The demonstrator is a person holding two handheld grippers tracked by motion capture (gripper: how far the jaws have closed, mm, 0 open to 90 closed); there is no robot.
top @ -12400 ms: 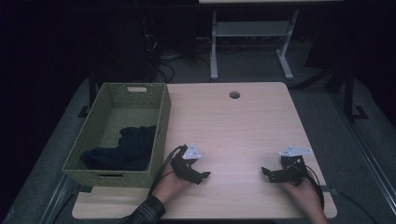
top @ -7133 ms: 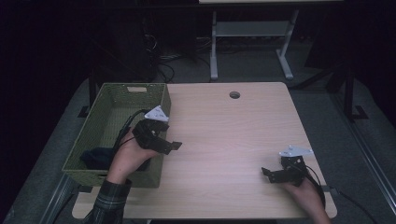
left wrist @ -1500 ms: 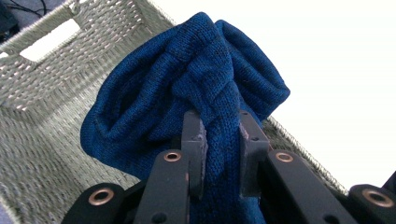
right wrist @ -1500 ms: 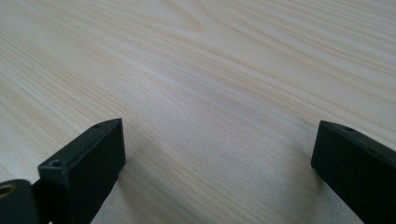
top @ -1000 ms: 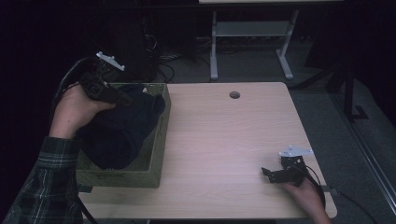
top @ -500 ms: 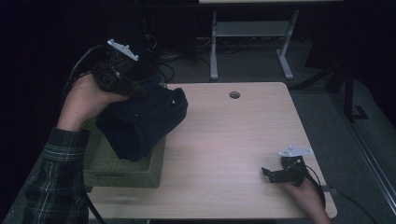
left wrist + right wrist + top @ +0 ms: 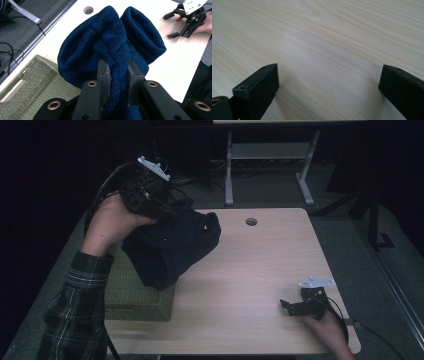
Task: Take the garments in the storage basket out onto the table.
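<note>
The left tongs (image 7: 117, 72) pinch a fold of the blue knit garment (image 7: 172, 245), which hangs from them above the green basket's (image 7: 137, 292) right edge. The bare tabletop (image 7: 250, 285) lies right of the basket; the right tongs (image 7: 295, 306) rest there, wide and empty.

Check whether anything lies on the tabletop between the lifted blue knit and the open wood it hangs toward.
Nothing visible does. The left claw pinches the blue knit, which hangs over the basket edge. The table beside it is bare wood; the right claw rests open near the far corner, apart from it.
</note>
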